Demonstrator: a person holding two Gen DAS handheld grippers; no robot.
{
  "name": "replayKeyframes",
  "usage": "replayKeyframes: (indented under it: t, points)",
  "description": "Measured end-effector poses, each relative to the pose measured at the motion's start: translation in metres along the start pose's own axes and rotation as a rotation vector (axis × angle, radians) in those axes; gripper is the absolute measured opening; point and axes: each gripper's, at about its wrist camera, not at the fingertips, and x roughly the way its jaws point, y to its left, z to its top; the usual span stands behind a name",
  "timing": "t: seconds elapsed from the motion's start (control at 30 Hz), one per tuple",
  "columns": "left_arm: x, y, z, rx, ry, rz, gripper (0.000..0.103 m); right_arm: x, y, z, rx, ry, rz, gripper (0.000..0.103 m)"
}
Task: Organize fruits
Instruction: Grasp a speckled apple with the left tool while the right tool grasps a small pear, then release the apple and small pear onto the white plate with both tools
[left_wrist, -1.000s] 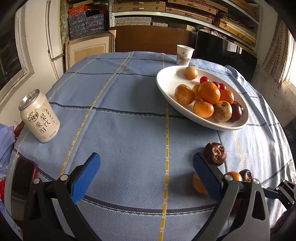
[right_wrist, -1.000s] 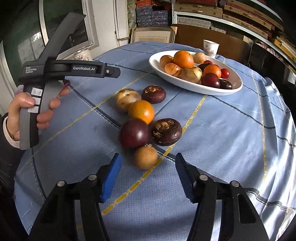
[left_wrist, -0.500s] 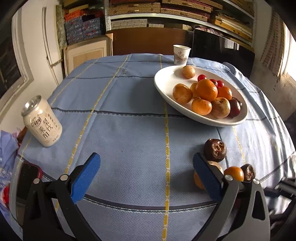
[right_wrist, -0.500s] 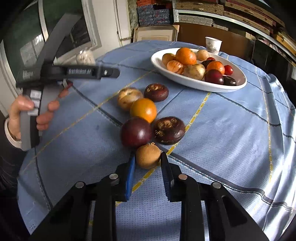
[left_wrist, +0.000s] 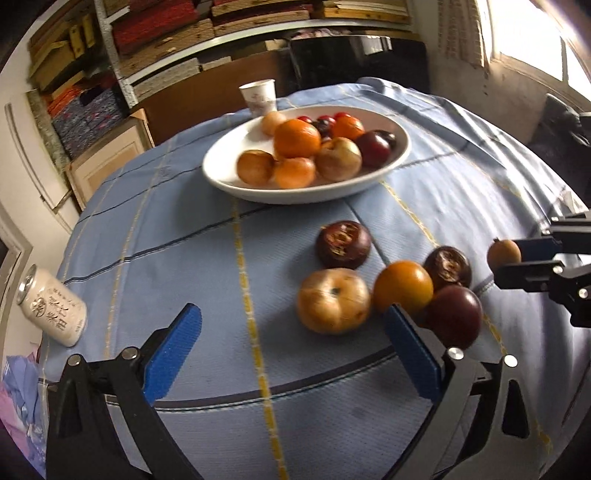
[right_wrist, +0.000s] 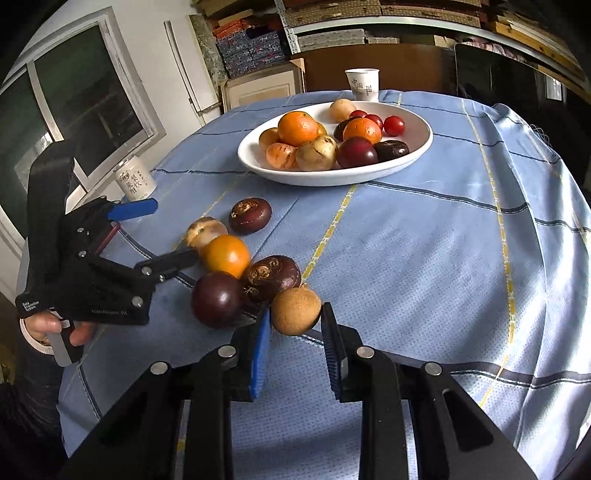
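The right claw (right_wrist: 295, 334) pinches a small round tan-brown fruit (right_wrist: 295, 311) between its blue pads, while the left claw (left_wrist: 291, 350) gapes wide, holding nothing, over the blue checked tablecloth (left_wrist: 192, 258).

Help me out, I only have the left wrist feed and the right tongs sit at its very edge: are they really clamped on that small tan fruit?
Observer: Yes. In the right wrist view both blue pads of the right tongs press against the sides of the small tan fruit.
Operator: Any free spot in the plate that I can't see behind the pile?
Observer: Yes, the white plate shows a bare patch on its right side, just past the cherry tomato.
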Motion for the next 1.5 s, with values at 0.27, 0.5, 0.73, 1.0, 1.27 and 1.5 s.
replayKeyframes:
  t: [0.27, 0.5, 0.73, 1.0, 1.27, 1.5]
  points:
    - [0.003, -0.003, 0.0, 0.003, 0.001, -0.1, 0.052, -0.001, 0.001, -0.001, -0.007, 0.001, -0.008, 0.028]
    - [0.015, 0.0, 0.006, -0.027, 0.01, -0.157, 0.051, -0.001, 0.005, -0.003, -0.025, 0.0, -0.011, 0.028]
    - [0.022, -0.001, 0.003, -0.033, 0.049, -0.184, 0.044, -0.002, 0.004, -0.003, -0.023, -0.007, -0.01, 0.028]
    - [0.001, 0.014, 0.007, -0.117, -0.027, -0.224, 0.044, -0.003, -0.002, -0.001, 0.001, -0.036, -0.015, 0.028]
    - [0.001, 0.042, 0.062, -0.183, -0.076, -0.226, 0.044, -0.014, -0.017, 0.055, 0.047, -0.172, -0.026, 0.027]
    - [0.042, 0.072, 0.125, -0.257, -0.082, -0.187, 0.043, 0.013, -0.042, 0.116, 0.117, -0.281, -0.037, 0.027]
